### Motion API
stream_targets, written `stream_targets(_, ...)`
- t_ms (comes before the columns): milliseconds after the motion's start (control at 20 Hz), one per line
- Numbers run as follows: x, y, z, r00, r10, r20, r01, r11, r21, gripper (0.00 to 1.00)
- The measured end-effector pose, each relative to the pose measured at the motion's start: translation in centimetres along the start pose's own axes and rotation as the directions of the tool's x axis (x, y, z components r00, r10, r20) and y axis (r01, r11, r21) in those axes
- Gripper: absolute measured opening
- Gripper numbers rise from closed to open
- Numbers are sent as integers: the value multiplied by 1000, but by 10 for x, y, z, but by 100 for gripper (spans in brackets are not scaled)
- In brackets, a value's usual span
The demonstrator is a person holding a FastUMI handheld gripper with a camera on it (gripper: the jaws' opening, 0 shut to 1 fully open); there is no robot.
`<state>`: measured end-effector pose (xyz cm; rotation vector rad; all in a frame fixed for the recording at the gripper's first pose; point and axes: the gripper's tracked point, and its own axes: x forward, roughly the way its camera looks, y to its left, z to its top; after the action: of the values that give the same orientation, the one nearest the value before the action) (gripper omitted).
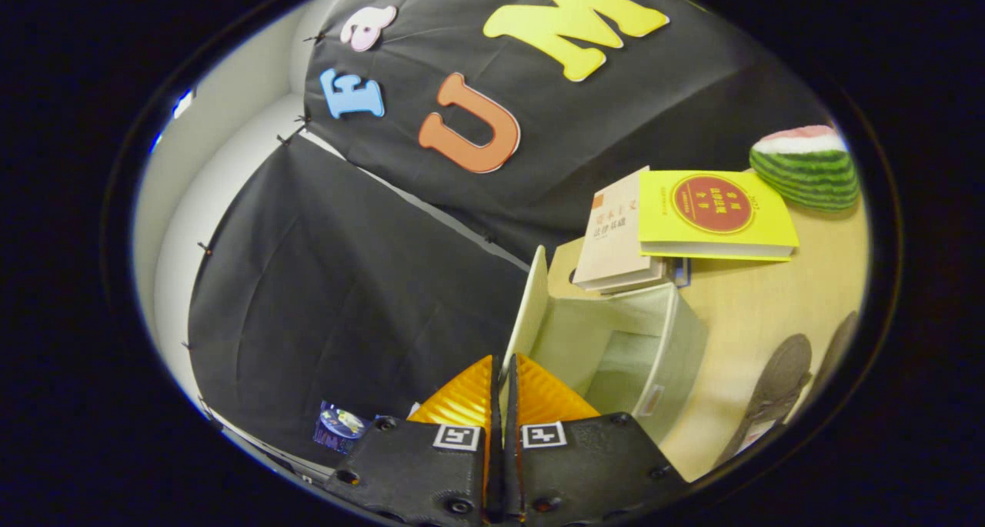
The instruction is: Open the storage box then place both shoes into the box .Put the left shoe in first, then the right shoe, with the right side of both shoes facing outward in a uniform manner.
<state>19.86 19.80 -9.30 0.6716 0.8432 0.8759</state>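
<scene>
The pale storage box (662, 335) stands on the wooden table (758, 304) with its front open and its hollow inside showing. Its thin white door (529, 304) is swung out and runs down between my fingers. My gripper (504, 364) is shut on the door's free edge, with both fingers pressed together on the panel. Two dark shoes (777, 388) lie on the table beyond the box's open front, the second shoe (837, 346) just past the first. Their toes and sides are too distorted to tell apart.
A beige book (616, 235) and a yellow book (716, 211) lie stacked on top of the box. A watermelon-slice cushion (808, 165) sits on the table behind them. Black cloth walls close in behind and beside the box.
</scene>
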Motion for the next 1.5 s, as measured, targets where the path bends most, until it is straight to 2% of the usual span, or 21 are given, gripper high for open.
stream_targets(150,22,34,1,1000,13,18,-13,1000,6,6)
stream_targets(500,70,79,5,998,-16,57,17,1000,-1,7)
stream_targets(700,102,102,0,996,-41,75,45,998,-54,10)
stream_targets(750,103,108,-1,996,-50,81,57,995,-85,19)
stream_targets(900,100,131,-10,996,-36,87,52,981,-188,60)
stream_targets(1050,78,131,-13,991,-86,104,113,949,-294,100)
stream_targets(1200,54,122,-16,986,-128,107,157,932,-328,100)
stream_targets(1500,-13,52,-8,937,-302,176,348,849,-397,100)
